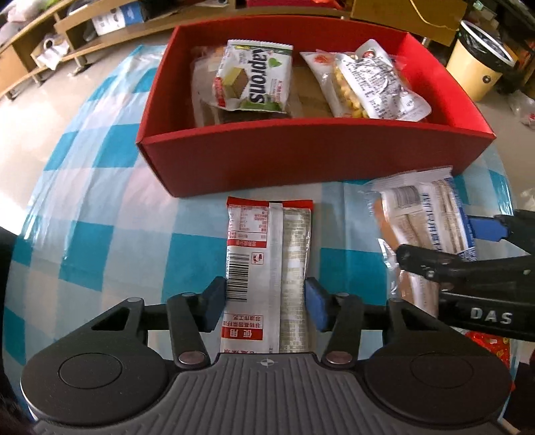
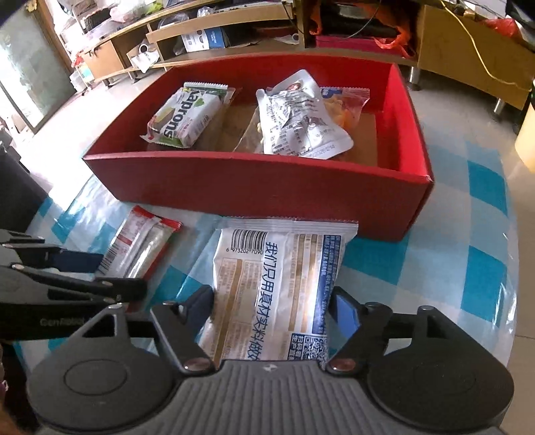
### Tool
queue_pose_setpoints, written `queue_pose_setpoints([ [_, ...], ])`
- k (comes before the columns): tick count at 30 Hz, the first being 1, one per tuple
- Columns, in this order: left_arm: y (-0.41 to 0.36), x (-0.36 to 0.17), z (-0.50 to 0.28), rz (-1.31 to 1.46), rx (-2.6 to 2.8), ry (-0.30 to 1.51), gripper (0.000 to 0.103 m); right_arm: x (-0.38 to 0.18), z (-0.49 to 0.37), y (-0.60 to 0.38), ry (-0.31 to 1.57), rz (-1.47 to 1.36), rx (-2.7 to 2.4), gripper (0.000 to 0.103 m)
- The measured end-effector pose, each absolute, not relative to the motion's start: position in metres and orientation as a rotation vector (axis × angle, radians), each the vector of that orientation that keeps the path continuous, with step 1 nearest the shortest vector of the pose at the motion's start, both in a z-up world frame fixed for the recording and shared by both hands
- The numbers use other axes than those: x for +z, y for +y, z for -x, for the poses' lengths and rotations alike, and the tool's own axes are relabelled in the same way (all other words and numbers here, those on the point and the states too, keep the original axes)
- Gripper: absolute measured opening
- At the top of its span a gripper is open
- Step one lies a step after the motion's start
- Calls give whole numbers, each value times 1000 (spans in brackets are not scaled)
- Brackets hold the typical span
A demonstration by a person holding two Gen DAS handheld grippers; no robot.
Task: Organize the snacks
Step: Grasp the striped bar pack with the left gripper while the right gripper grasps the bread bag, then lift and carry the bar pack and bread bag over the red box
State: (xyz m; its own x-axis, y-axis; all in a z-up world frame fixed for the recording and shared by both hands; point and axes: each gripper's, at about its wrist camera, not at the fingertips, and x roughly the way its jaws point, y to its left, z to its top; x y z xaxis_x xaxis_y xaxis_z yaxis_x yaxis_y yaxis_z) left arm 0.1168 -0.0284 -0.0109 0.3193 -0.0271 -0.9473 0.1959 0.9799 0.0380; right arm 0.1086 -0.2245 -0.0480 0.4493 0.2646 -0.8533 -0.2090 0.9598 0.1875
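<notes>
While the left gripper points steeply down at the worktop, its jaws stand closed against the long edges of a narrow red-and-white snack packet, the blue pads touching both sides near the packet's near end. To the right, the right gripper straddles a wider white-and-blue packet; its jaws sit partly open, the left pad at the packet's edge and the right pad just beside the other edge, and whether they press on it cannot be told. Both packets lie flat on the blue-and-white checked cloth, just near of a red box. Inside the box, a green-and-white wafer pack rests at the left and a white pouch lies over a bag of yellow snacks at the right. Beyond the worktop, low wooden shelves line the far wall.
</notes>
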Motion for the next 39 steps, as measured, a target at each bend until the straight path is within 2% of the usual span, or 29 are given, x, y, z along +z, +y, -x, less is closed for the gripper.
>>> queue_pose_setpoints([
  [6, -14, 6, -127, -82, -152, 1203, 58, -33, -108, -234, 1018, -110, 299, 66],
  [7, -14, 10, -127, -76, -154, 1198, 58, -30, -108, -236, 1008, -120, 298, 55],
  [8, -14, 12, -126, -73, -159, 1193, 58, -27, -108, -239, 1003, -135, 298, 39],
  [12, -21, 17, -123, -80, -167, 1186, 58, -27, -111, -248, 1021, -179, 287, 37],
  [15, -22, 14, -121, -91, -156, 1191, 58, -35, -114, -249, 1055, -200, 277, 40],
  [18, -18, 14, -120, -87, -143, 1196, 58, -42, -115, -240, 1092, -249, 327, 54],
  [19, -16, 14, -120, -87, -137, 1197, 58, -43, -115, -233, 1091, -231, 335, 59],
  [20, -14, 13, -120, -86, -132, 1199, 58, -44, -116, -225, 1094, -199, 337, 68],
  [21, -11, 12, -120, -83, -127, 1202, 58, -47, -117, -216, 1103, -155, 332, 71],
  [22, -9, 11, -120, -80, -122, 1206, 59, -51, -119, -207, 1115, -119, 326, 79],
  [23, -7, 10, -120, -79, -119, 1211, 57, -53, -120, -202, 1116, -102, 332, 91],
  [26, -1, 4, -120, -99, -82, 1227, 59, -61, -122, -186, 1082, -21, 335, 103],
  [30, 4, -2, -121, -72, -87, 1258, 59, -64, -117, -181, 1042, 16, 325, 101],
  [32, 2, -3, -120, -86, -88, 1257, 59, -60, -117, -189, 1024, 29, 319, 81],
  [34, 1, -3, -120, -84, -100, 1259, 59, -56, -120, -201, 1032, -25, 329, 76],
  [39, -3, -3, -120, -100, -107, 1251, 69, -46, -118, -214, 1015, -74, 330, 73],
])
